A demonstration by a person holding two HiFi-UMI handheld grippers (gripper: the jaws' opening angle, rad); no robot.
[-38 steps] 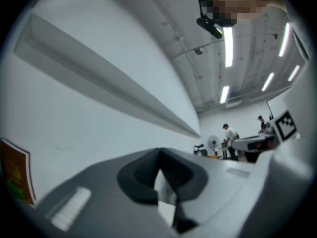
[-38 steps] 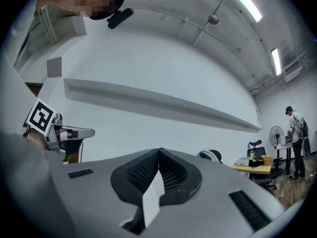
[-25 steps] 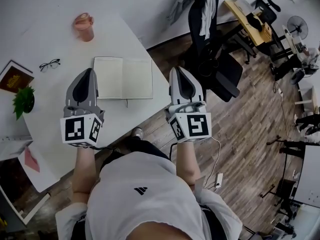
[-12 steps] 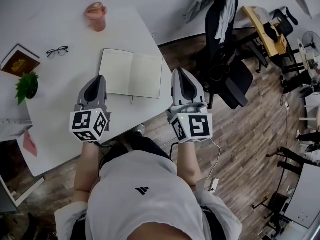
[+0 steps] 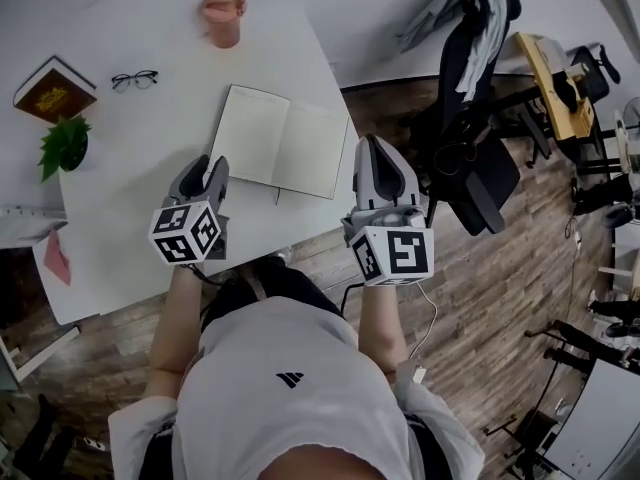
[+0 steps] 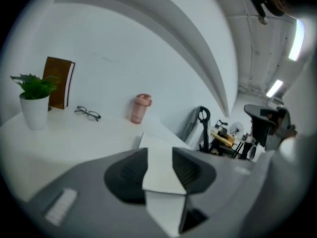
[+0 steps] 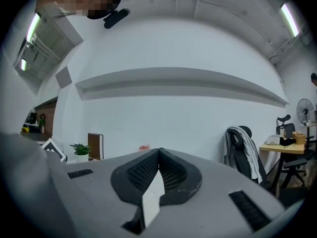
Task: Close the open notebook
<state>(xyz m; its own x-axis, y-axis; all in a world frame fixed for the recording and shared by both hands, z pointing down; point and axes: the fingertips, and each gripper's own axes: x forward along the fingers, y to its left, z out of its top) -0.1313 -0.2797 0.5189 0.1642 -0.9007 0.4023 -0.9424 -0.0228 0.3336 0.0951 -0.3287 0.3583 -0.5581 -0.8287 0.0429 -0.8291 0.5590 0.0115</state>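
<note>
The open notebook lies flat on the white table, blank pages up, near the table's right edge. My left gripper sits low over the table just left of the notebook's near corner. Its jaws have just been opening and now stand open with nothing gripped; in the left gripper view the notebook shows through the gap of the gripper. My right gripper hovers off the table's right edge beside the notebook. It is shut and empty, its tips meeting in the right gripper view.
On the table's far side stand a pink cup, glasses, a brown book and a small potted plant. An office chair draped with clothes stands to the right on the wooden floor.
My left gripper has dropped toward the table by the notebook's near-left corner, rolled a little, and its jaws have parted. The right gripper has shifted slightly and stays shut.
</note>
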